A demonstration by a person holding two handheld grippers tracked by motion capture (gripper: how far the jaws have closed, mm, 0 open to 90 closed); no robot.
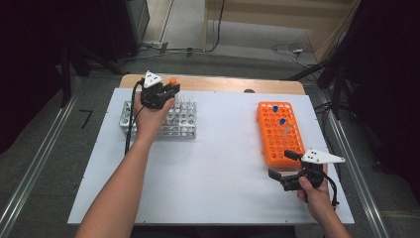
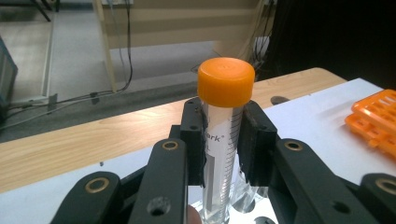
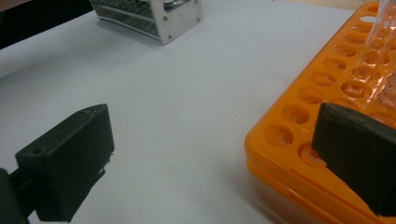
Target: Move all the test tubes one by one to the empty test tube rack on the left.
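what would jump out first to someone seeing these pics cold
First the orange-capped tube, clamped between the jaws of the left gripper over the metal rack at the table's far left. Next the bright orange rack on the right, holding two blue-capped tubes and an uncapped one. The right gripper hovers open at its near corner, holding nothing.

Orange rack (image 1: 280,135) w/ two blue-capped tubes (image 1: 275,108); white table (image 1: 213,168); cables on floor (image 1: 287,48).
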